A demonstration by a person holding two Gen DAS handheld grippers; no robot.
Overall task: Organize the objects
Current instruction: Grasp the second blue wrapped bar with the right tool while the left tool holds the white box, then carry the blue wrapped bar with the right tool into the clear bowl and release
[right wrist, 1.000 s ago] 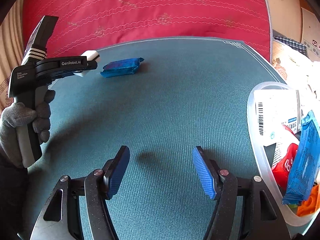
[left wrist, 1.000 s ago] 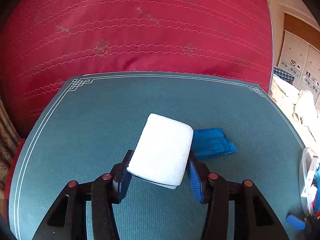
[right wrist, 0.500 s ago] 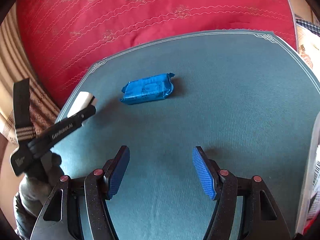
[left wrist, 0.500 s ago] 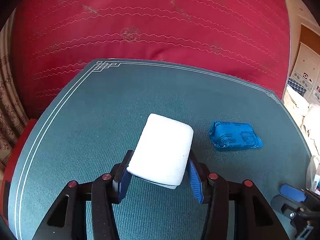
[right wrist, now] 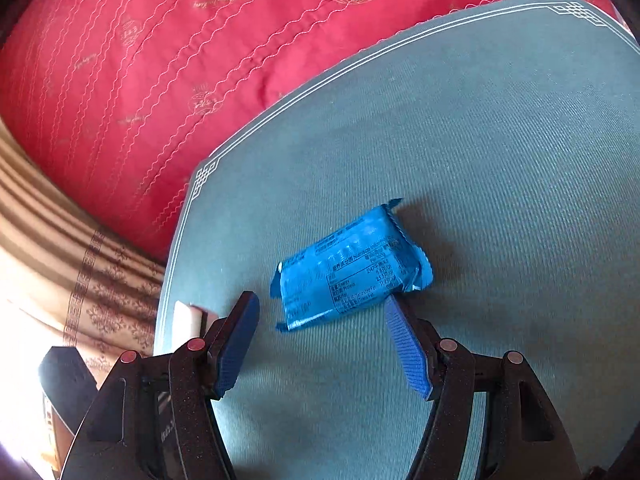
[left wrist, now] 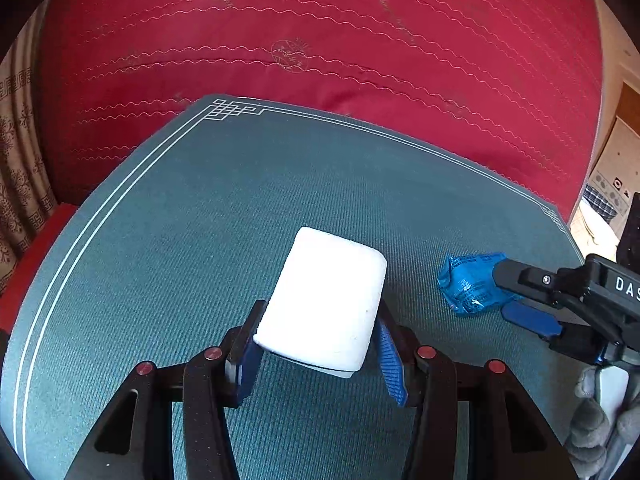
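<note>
So from where I sit I count two task items and two tools on the dark teal ribbed tabletop with its white line border. Item one is a white rounded-rectangle block, looks like foam or soap, and my left tool is clenched on it, blue pads pressing both long sides, holding it just above the teal surface. Item two is a crinkly blue plastic snack packet, lying flat on the tabletop near the middle. My right tool is spread apart around the near end of it; the right pad looks like it's touching the packet's edge, the left pad is clearly off it, so nothing is gripped.

View differences: the left wrist camera shows the right tool from the side, covering most of the packet, plus a grey gloved hand at the bottom right. The right wrist camera shows only a sliver of the white block at the left, and a beige patterned curtain.

Writing: white letters "DAS" on the right tool's body, cut off at the frame edge. The packet has a printed table in dark text, too small to read. One quilted red bedspread behind it all, with stitched emblems I can't make out.
</note>
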